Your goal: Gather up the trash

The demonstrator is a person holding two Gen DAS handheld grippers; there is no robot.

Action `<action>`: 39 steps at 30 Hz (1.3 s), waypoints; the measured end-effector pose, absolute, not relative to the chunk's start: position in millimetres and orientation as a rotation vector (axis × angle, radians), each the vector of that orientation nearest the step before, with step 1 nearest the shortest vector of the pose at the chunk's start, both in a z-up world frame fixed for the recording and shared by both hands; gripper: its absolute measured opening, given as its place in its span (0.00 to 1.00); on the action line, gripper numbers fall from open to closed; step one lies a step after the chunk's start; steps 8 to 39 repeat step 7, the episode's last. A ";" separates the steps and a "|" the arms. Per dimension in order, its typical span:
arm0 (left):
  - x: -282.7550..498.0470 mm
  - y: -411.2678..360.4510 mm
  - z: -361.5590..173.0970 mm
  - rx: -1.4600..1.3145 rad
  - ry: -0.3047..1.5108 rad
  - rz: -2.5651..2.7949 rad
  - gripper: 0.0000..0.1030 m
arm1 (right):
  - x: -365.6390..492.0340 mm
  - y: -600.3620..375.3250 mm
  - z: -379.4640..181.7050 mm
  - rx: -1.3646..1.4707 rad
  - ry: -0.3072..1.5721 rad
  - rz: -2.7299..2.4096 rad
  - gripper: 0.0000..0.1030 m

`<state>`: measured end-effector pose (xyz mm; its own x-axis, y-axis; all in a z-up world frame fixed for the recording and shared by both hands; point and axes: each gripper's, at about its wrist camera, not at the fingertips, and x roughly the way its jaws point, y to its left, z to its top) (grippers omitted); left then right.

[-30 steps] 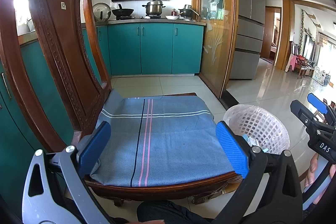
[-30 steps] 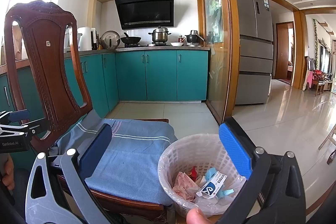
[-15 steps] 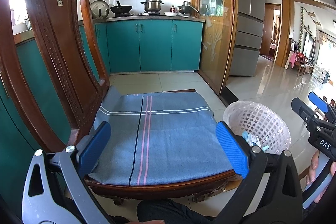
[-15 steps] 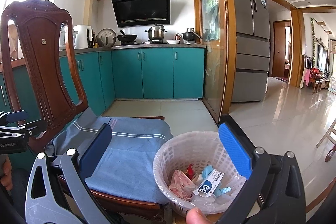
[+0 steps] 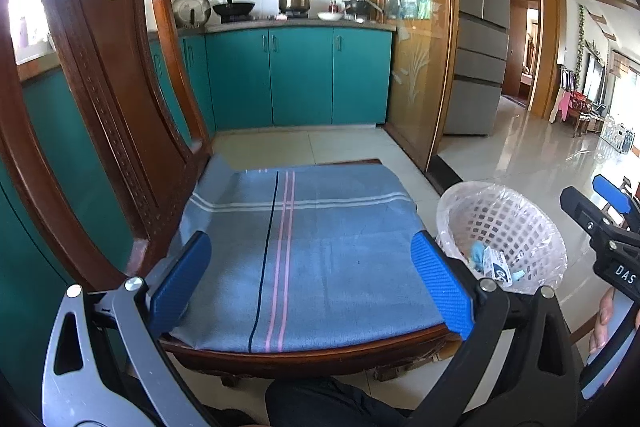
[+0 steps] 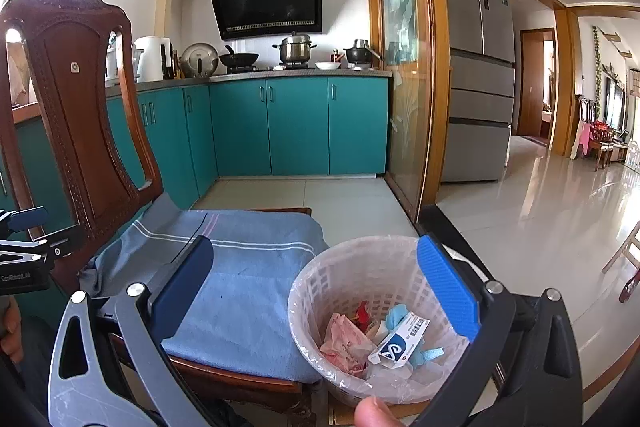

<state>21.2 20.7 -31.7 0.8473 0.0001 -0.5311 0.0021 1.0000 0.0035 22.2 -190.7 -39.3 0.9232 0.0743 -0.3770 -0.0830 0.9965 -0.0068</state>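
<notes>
Between my left gripper [image 5: 310, 281] fingers, spread wide with nothing in them, I see only the blue striped cloth [image 5: 304, 251] on the wooden chair [image 5: 100, 99] seat. My right gripper [image 6: 314, 293] is just as wide and empty, hanging over the near rim of the white basket [image 6: 352, 267], which stands on the tiled floor [image 6: 532, 211] just beside the chair's right edge.

From the right wrist view I look down into the basket: a white and blue carton [image 6: 398, 345] lies tilted on top, its long axis running from lower left to upper right, with a crumpled pink wrapper [image 6: 340, 341] touching it on the left and a red scrap [image 6: 362, 311] behind. The left wrist view shows only the carton's end above the basket rim, and the right gripper at the frame's far right.
</notes>
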 end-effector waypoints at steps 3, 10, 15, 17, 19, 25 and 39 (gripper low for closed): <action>37.8 21.5 -52.2 0.040 0.658 0.043 0.97 | 25.9 -186.2 -40.9 -0.014 0.408 0.115 0.97; 64.6 26.1 -96.2 0.140 0.810 0.144 0.97 | 18.9 -141.5 -34.4 -0.048 0.392 0.312 0.97; 64.6 26.1 -96.2 0.140 0.810 0.144 0.97 | 18.9 -141.5 -34.4 -0.048 0.392 0.312 0.97; 64.6 26.1 -96.2 0.140 0.810 0.144 0.97 | 18.9 -141.5 -34.4 -0.048 0.392 0.312 0.97; 64.6 26.1 -96.2 0.140 0.810 0.144 0.97 | 18.9 -141.5 -34.4 -0.048 0.392 0.312 0.97; 64.6 26.1 -96.2 0.140 0.810 0.144 0.97 | 18.9 -141.5 -34.4 -0.048 0.392 0.312 0.97; 64.6 26.1 -96.2 0.140 0.810 0.144 0.97 | 18.9 -141.5 -34.4 -0.048 0.392 0.312 0.97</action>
